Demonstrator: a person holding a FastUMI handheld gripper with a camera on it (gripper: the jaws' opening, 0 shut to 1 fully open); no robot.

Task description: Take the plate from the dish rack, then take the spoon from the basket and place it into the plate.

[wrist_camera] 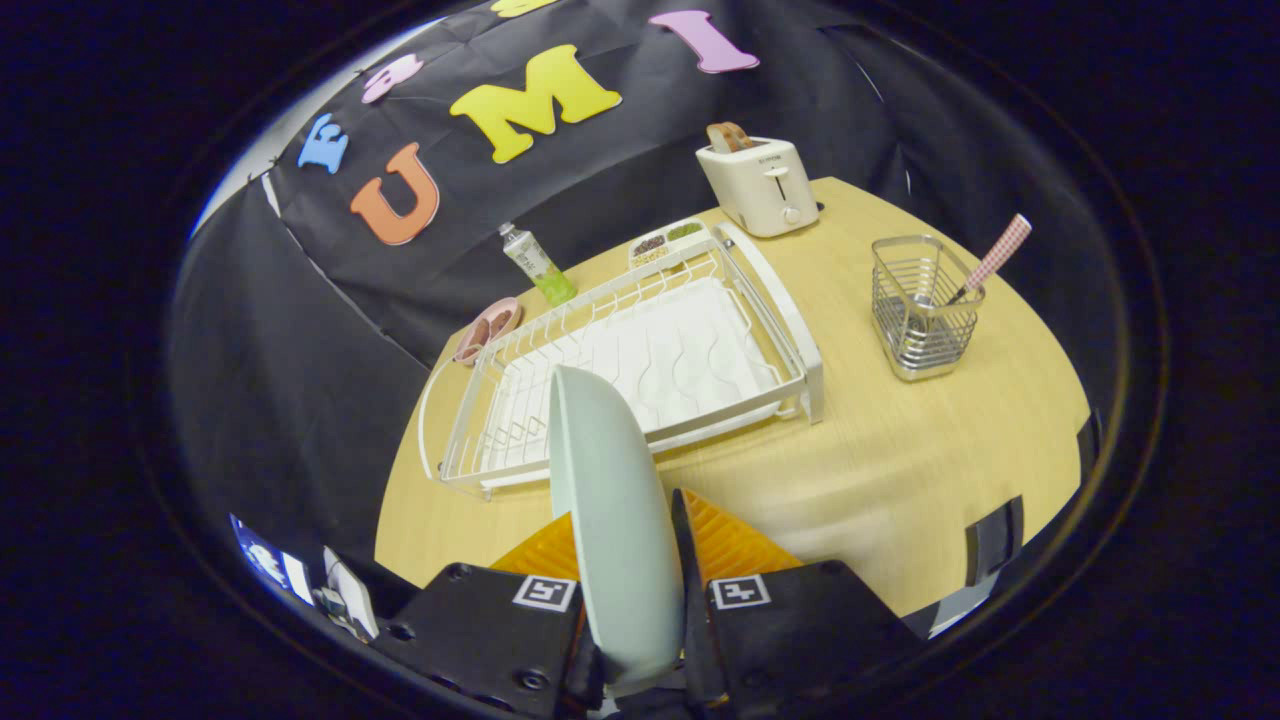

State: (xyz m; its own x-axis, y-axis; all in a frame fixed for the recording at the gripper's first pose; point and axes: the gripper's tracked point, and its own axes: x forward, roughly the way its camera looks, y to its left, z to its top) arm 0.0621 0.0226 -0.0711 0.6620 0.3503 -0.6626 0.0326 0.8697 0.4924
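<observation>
One pale green plate (610,520) is held on edge between the two orange fingers (735,545) of the gripper (625,560), which are pinched on its two faces. The plate's long axis is seen to run from the fingers toward 12 o'clock, its upper rim reaching over the near rail of the dish rack (640,360). One white wire dish rack is seen beyond the fingers on the wooden table (900,470), with a white drip tray under it and its slots empty.

At about 2 o'clock from the plate, one square metal wire basket (922,310) is set well apart from the rack. One spoon (990,260) with a pink checked handle is stood in it, bowl down, the handle tilted toward 1 o'clock.

At the far edge of the table, one cream toaster (760,185) holding toast, one divided snack tray (665,240), one bottle (537,264) and one pink dish (488,327) are seen.
</observation>
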